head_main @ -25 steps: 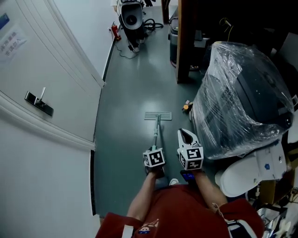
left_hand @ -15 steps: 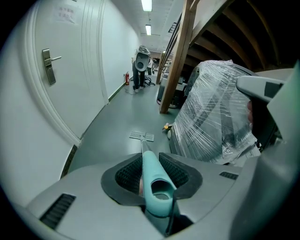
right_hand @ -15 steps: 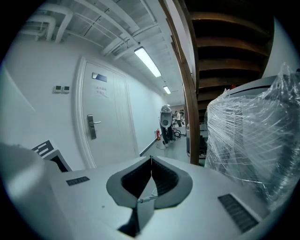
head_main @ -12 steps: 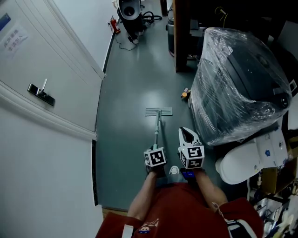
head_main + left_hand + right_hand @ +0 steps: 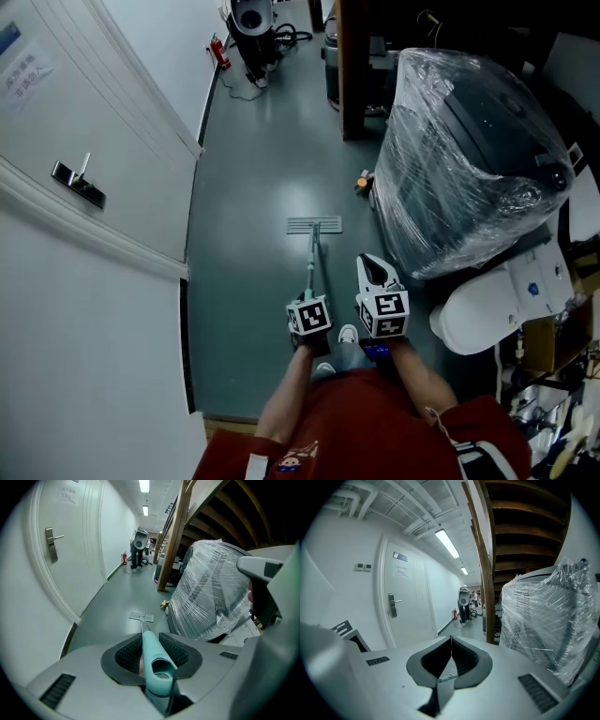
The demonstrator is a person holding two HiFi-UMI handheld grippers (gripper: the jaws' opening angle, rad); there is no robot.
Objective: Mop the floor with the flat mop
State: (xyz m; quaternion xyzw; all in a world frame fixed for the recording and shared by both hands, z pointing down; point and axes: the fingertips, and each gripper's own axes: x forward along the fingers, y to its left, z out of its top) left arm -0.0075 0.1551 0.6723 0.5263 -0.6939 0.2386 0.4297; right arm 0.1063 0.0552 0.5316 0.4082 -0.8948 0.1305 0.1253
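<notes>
Left gripper [image 5: 150, 641] clamps flat mop handle [image 5: 155, 665] so I steer 1-handed | pad [image 5: 314, 225] flat on floor [image 5: 253, 169] ahead | right gripper [image 5: 451, 641] jaws together, empty, idling beside

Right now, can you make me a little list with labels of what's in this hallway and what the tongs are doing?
Left tongs: shut on the teal mop handle
Right tongs: shut, holding nothing
Mop head: flat on the grey-green floor, ahead of the person
On the right: big plastic-wrapped machine
On the left: white door with a lever handle
</notes>
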